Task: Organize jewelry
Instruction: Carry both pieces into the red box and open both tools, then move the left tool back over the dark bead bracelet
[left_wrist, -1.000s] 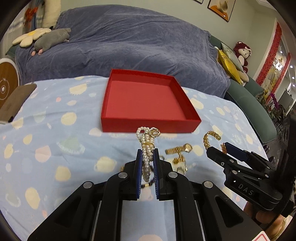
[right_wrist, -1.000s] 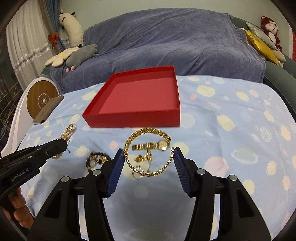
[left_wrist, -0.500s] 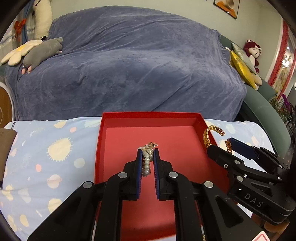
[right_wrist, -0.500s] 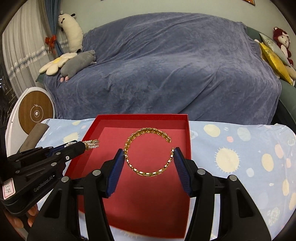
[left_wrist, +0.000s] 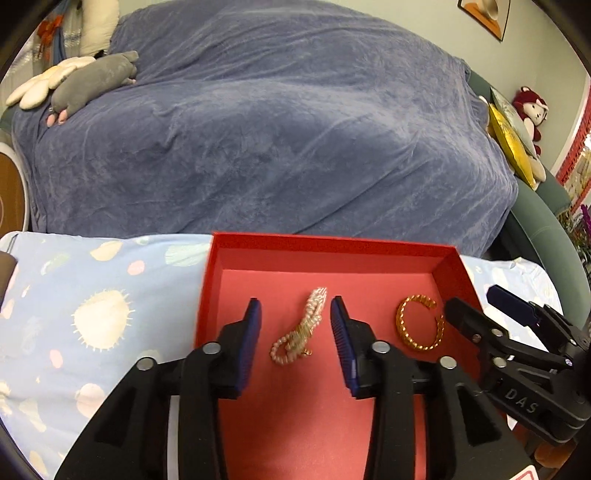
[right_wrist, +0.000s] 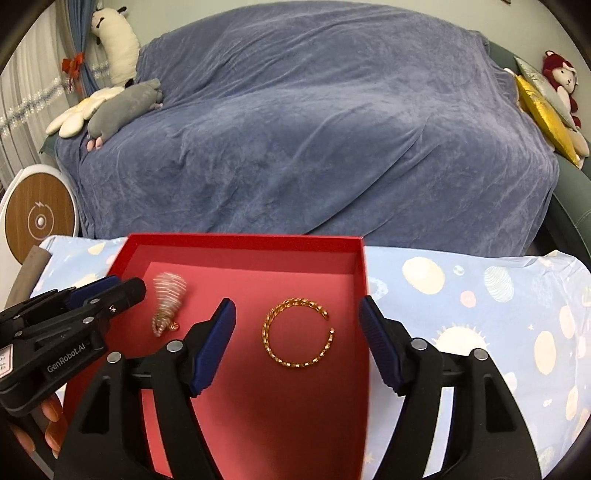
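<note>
A shallow red box (left_wrist: 325, 245) (right_wrist: 243, 242) stands on the spotted blue tablecloth. A pearl bracelet (left_wrist: 301, 334) lies on its floor, blurred in the right wrist view (right_wrist: 166, 306). A gold chain bangle (left_wrist: 419, 326) (right_wrist: 297, 332) lies beside it, to the right. My left gripper (left_wrist: 295, 328) is open over the box, jaws on either side of the pearls, apart from them. My right gripper (right_wrist: 297, 338) is open, jaws on either side of the bangle, apart from it. Each gripper shows in the other's view (right_wrist: 107, 295) (left_wrist: 476, 314).
A sofa under a blue-grey throw (right_wrist: 314, 129) fills the background behind the table. Plush toys (right_wrist: 118, 103) lie on its left end, more toys and cushions (right_wrist: 546, 99) on its right. A round white and wood device (right_wrist: 38, 221) stands at left.
Both grippers opened and let go: the pearl bracelet and the gold bangle dropped onto the floor of the red box. A second ago both were held over the tablecloth in front of the box.
</note>
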